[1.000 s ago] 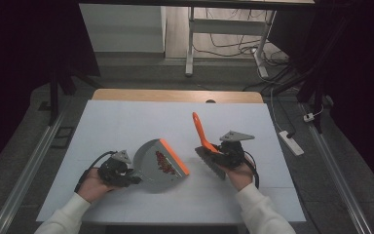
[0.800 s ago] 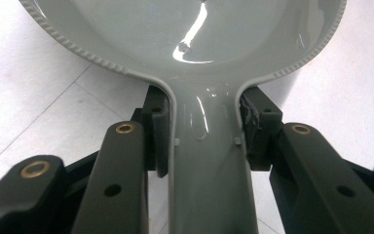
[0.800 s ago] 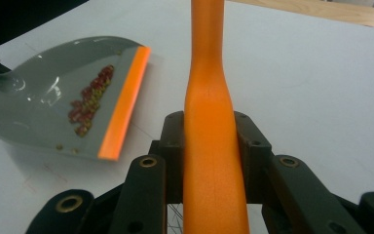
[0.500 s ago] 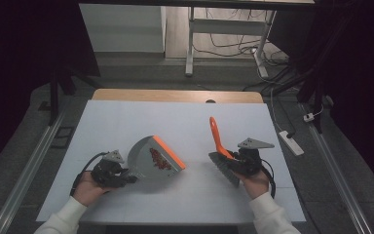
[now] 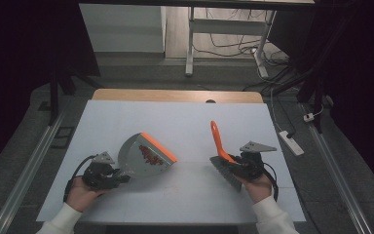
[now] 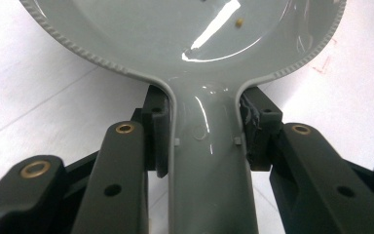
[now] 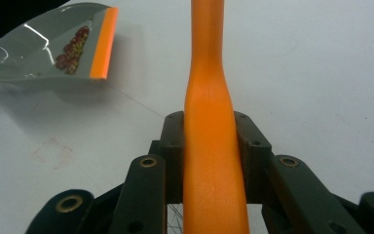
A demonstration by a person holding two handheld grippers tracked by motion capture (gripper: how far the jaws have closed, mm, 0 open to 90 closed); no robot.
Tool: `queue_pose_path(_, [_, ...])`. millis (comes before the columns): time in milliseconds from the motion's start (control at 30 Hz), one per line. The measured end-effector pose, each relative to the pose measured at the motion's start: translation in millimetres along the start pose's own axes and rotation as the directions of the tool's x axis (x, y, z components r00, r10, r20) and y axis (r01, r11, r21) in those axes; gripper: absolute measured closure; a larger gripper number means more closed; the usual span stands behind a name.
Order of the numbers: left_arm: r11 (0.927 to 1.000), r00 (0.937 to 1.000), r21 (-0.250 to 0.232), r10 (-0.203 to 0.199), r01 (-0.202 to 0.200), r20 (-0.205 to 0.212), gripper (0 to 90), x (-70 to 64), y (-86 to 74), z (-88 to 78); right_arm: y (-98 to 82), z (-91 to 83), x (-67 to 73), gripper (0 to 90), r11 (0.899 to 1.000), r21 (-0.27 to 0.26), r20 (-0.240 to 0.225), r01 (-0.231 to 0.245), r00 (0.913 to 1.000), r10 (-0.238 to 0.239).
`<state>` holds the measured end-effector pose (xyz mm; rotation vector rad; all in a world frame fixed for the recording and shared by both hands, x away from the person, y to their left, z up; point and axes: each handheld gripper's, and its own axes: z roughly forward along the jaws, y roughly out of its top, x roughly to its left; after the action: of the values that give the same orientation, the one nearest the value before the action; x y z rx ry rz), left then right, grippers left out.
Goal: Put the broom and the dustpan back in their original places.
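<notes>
A grey dustpan (image 5: 143, 155) with an orange front lip is held tilted above the white table, a pile of small red bits (image 5: 148, 154) inside it. My left gripper (image 5: 108, 175) is shut on its grey handle (image 6: 208, 161), with the pads pressing both sides. The right gripper (image 5: 241, 165) is shut on the orange handle (image 7: 210, 126) of a hand brush (image 5: 223, 161). Its dark bristles (image 5: 227, 174) point toward the person and the handle tip sticks up. From the right gripper view the dustpan (image 7: 53, 41) lies ahead at the upper left.
The white table top (image 5: 185, 126) has a wooden strip along its far edge. A power strip (image 5: 290, 142) lies on the floor to the right. A desk frame and cables stand beyond the table.
The brush has moved right, away from the dustpan. The left hand has drawn the dustpan left and tipped its orange lip upward. Both grips are unchanged.
</notes>
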<state>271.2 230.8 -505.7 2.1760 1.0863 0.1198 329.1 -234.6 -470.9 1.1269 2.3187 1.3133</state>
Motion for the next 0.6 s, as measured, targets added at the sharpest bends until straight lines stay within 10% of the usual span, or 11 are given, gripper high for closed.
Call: queue_pose_path(600, [0.9914, 0.9862, -0.056, -0.124, 0.118, -0.110, 61.5, -0.1, -19.0, -8.5, -7.0, -10.4, -6.5, 69.7, 0.996, 0.010, -0.030, -0.090, 0.9955, 0.090])
